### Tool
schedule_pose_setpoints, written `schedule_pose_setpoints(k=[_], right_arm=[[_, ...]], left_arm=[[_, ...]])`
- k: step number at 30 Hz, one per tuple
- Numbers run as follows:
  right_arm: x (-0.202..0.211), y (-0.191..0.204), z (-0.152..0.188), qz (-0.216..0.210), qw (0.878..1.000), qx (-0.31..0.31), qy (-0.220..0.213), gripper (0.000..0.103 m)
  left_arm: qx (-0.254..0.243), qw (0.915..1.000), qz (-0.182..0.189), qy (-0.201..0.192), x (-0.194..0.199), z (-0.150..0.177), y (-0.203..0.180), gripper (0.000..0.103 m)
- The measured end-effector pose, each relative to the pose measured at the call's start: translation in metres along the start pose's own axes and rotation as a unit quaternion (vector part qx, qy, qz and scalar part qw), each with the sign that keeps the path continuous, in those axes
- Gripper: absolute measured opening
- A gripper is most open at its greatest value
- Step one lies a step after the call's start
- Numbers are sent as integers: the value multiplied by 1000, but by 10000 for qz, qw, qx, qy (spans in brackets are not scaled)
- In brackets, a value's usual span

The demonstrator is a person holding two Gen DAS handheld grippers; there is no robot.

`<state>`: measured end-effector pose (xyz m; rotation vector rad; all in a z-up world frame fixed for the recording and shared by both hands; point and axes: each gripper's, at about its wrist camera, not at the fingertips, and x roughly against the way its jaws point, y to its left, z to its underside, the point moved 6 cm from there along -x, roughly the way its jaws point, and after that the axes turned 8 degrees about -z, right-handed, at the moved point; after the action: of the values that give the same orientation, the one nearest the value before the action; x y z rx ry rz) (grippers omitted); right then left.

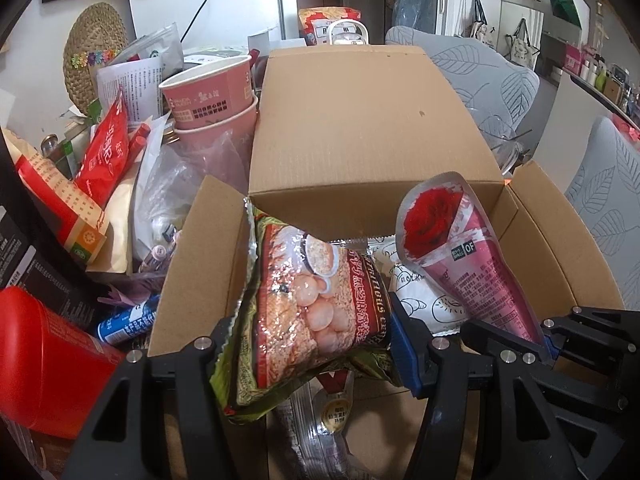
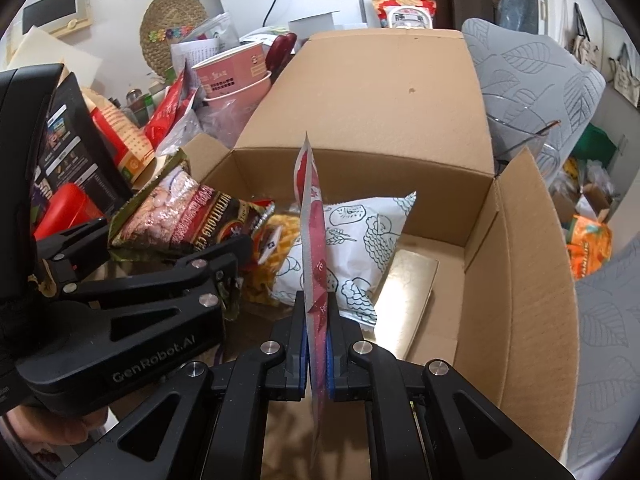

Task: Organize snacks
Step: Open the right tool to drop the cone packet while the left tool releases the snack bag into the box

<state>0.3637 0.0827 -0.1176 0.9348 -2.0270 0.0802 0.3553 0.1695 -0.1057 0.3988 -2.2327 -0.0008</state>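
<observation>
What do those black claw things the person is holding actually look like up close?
Both are matte black plastic tongs. The left gripper and right gripper each have two angular fingers with triangular cut-outs, round silver bolts at the joints and blue pads on the inner faces. The left one's body carries grey "GenRobot.AI" lettering. No cables or sleeves show.

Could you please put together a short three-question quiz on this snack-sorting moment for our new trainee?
1. True or false: the left gripper is empty.
2. What is the right gripper clamping? A) a pink paper cup B) the pink rose pouch C) a red tin
3. Name the white packet with line drawings lying inside the cardboard box.

Key:
1. False: it is shut on the cereal bag.
2. B, held edge-on above the open box.
3. The white snack bag, resting on the box floor beside a gold flat packet.
</observation>
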Motion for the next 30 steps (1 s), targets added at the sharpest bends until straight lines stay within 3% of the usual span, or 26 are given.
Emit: schedule_pose_setpoints(k=[9,14,17,24,30], right_arm=[[1,-6,-2,80,9999,-84,18,9],[10,-10,-5,319,9994,-78,-97,26],[14,-14,-5,415,9990,-81,-122,29],[27,-16,-4,513,9985,-79,-158,38],[47,-10,-10,660,9973,58,-328,41]], left_arm=[[-110,9996,-72,-267,6,-9,-3,60],[-135,9993,-35,-356,8,-14,-6,61],[-176,9987,-119,-462,11,-18,-8,63],[-151,9973,-265,-674,26,-31,-6,80],[-31,9969,-325,-720,41,-35,0,81]])
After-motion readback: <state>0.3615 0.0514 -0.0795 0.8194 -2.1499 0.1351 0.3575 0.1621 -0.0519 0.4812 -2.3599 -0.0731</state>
